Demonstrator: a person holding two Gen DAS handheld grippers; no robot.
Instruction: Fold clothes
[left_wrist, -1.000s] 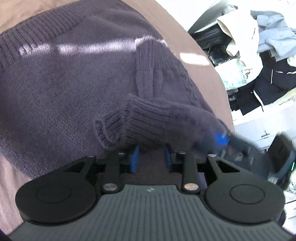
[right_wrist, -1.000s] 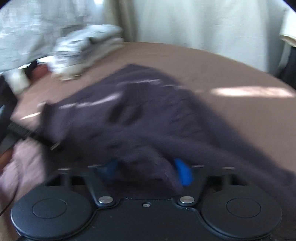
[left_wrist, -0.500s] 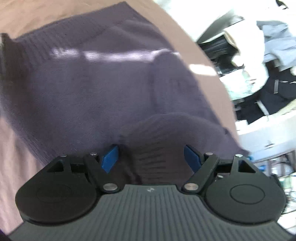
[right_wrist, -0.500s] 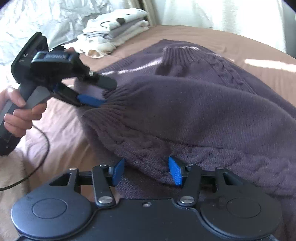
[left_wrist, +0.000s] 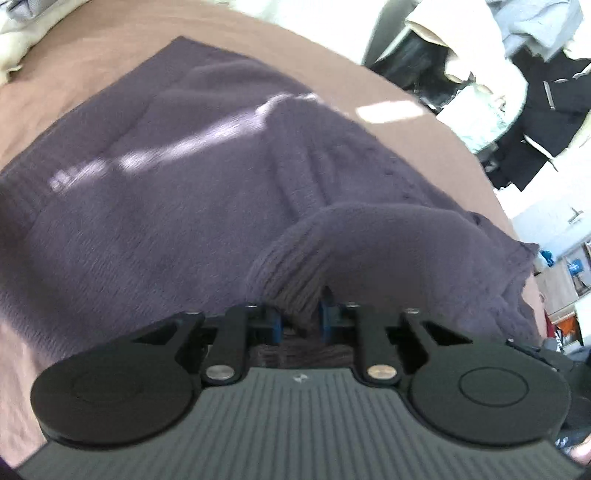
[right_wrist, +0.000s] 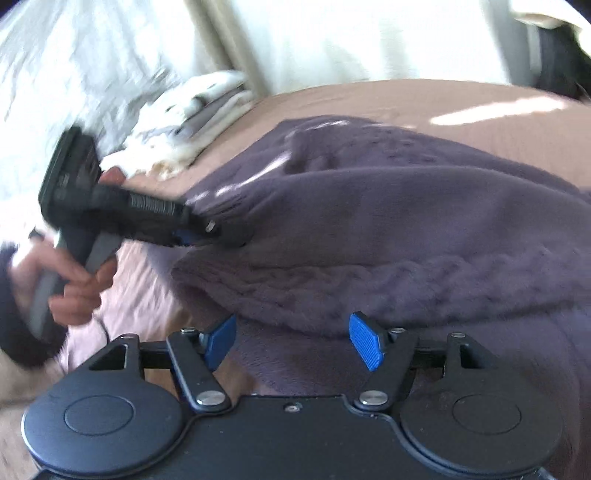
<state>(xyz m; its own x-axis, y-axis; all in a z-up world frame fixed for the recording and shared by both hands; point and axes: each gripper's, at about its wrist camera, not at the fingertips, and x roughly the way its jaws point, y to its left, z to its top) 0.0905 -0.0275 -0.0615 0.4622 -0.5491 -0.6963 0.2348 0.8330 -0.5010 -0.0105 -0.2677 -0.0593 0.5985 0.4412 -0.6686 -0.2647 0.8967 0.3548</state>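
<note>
Your left claw (left_wrist: 298, 318) pinches a ribbed cuff of the purple sweater (left_wrist: 155, 206); your right claw (right_wrist: 293, 341) stands spread at the sweater's near edge.

Holding the cuff (left_wrist: 284, 280) keeps the sleeve (left_wrist: 373, 236) lifted in an arch over the sweater's body, likely to lay it inward as a fold. Your right claw's blue pads grip nothing. The sweater lies spread on the brown bed (left_wrist: 303, 55), sunlight streaking it. Folded pale clothes (right_wrist: 192, 110) sit stacked at the bed's far corner.
</note>
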